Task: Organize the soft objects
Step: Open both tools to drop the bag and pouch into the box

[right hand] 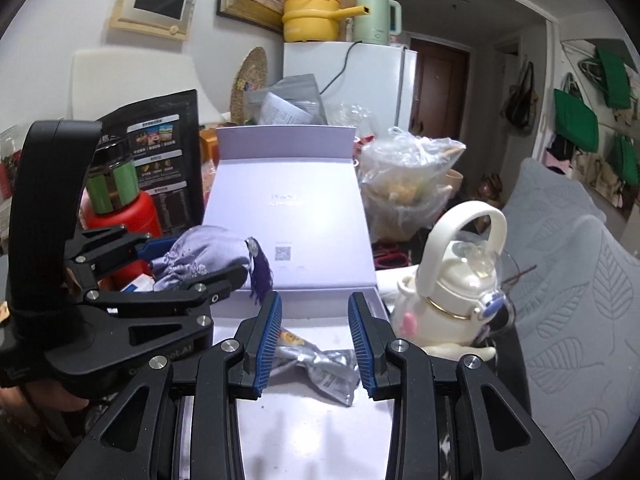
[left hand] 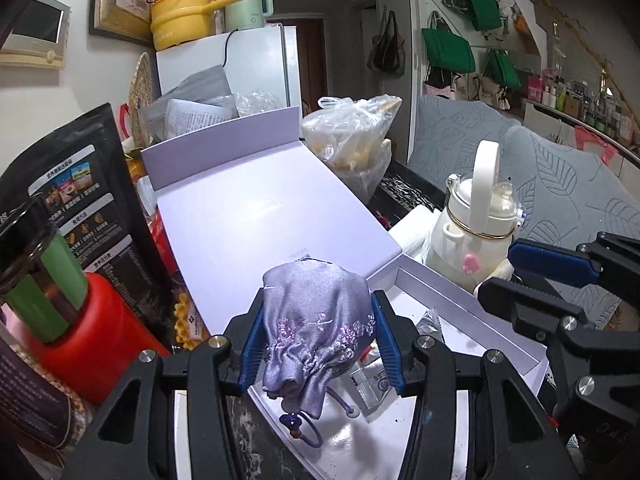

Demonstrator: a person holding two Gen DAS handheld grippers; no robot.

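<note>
My left gripper (left hand: 316, 332) is shut on a lilac embroidered drawstring pouch (left hand: 316, 320) and holds it above the open white gift box (left hand: 472, 320). The pouch's purple cord and beads hang below. In the right wrist view the left gripper (right hand: 192, 264) holds the pouch (right hand: 200, 256) at the left, above the box's near left corner. My right gripper (right hand: 314, 340) is open and empty over the box's inside (right hand: 312, 420), with a crumpled silver foil packet (right hand: 320, 368) lying between its fingers. It shows at the right in the left wrist view (left hand: 532, 276).
The box's lilac lid (right hand: 288, 208) leans open behind. A white bottle with handle (right hand: 452, 292) stands at the right by a grey leaf-print cushion (right hand: 580, 300). A red canister with jar (right hand: 116, 208), a black pouch (right hand: 168, 148) and a plastic bag (right hand: 408, 184) crowd the back.
</note>
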